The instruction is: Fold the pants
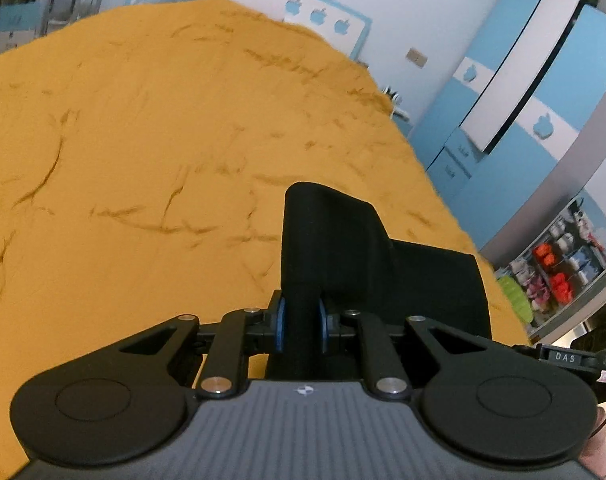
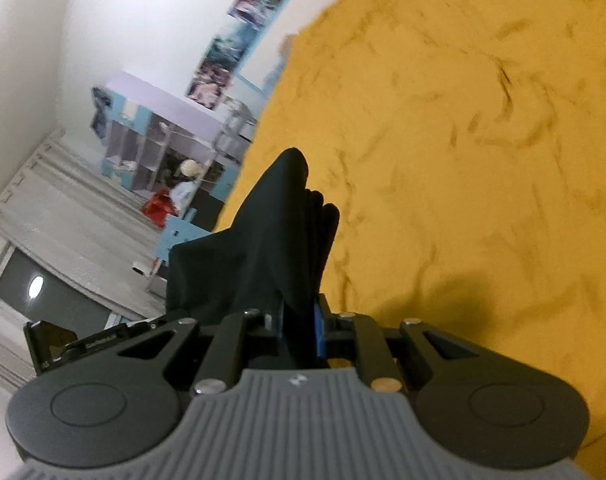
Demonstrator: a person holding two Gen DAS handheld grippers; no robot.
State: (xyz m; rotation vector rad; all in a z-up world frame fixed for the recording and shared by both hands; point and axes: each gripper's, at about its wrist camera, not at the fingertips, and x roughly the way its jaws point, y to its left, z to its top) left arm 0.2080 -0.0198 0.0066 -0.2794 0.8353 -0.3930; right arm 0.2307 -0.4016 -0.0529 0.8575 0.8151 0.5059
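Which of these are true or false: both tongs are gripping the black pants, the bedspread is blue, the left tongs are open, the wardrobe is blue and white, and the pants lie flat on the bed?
1. Both tongs grip the black pants. True: the left tongs and the right tongs are each shut on dark fabric.
2. The bedspread is blue. False: it is mustard yellow.
3. The left tongs are open. False: their blue pads press a fold of the pants.
4. The wardrobe is blue and white. True.
5. The pants lie flat on the bed. False: the fabric stands bunched up at both tongs.
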